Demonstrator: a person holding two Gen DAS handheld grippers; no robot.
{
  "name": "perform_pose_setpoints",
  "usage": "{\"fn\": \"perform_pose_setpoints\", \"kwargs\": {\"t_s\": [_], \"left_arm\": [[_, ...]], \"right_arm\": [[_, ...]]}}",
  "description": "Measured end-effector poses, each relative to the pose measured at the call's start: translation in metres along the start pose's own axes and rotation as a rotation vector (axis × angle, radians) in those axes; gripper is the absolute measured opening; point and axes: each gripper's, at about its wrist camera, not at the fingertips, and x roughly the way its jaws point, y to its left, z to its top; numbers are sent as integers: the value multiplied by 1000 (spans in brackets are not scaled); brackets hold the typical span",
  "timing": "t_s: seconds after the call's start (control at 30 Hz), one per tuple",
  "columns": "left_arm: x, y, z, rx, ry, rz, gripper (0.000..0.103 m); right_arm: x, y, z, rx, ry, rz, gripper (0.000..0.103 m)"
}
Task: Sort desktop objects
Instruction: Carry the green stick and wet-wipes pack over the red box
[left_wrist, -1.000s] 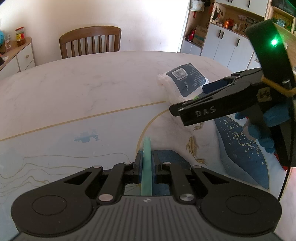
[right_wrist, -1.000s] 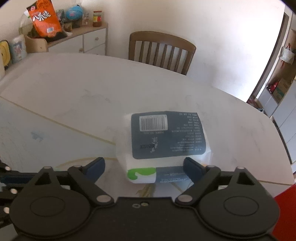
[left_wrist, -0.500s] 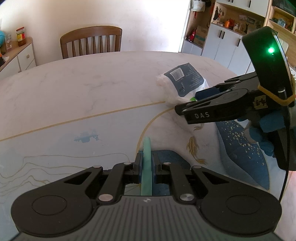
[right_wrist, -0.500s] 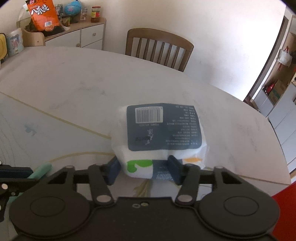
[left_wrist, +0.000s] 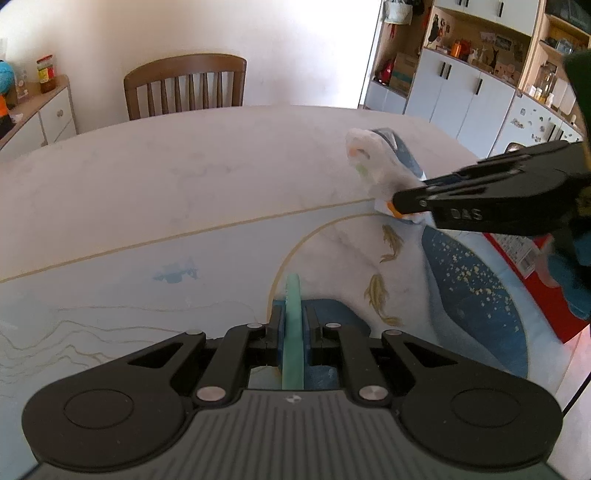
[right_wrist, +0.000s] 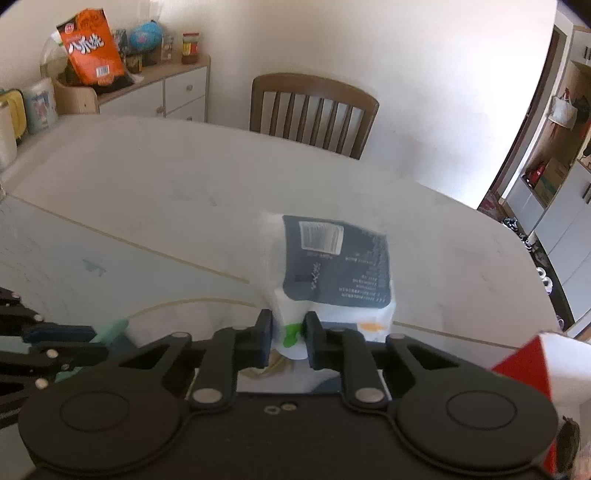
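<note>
Right tongs (right_wrist: 287, 341) pinched on the near end of the tissue pack (right_wrist: 332, 273); jaws have just been closing, soft wrap bunched between the pads. Pack tilts up off the table (right_wrist: 147, 177), likely gripped by its end seam because the body is too wide to span. Left tongs (left_wrist: 293, 332) closed on a slim green strip (left_wrist: 291, 295), identity unclear, held out over the patterned table mat (left_wrist: 476, 288), well apart from the pack. Wooden chair (right_wrist: 314, 110) beyond. Probably one item per hand, bound for sorting.
</note>
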Motion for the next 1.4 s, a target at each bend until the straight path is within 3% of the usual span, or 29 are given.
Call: {"fn": "perform_pose_setpoints", "kwargs": {"t_s": [0.57,1.03,1.4], "left_arm": [[-54,-28,14,1,-47,-24,9],[-88,-91,41,74,-86,-97,9],[-104,-146,68,131,-127,-154,9]], "right_arm": [[-79,-20,-10,132,-17,67,12],[-148,-63,-35,233,-31,92,12],[-196,-106,-46,273,-96,79,12]]}}
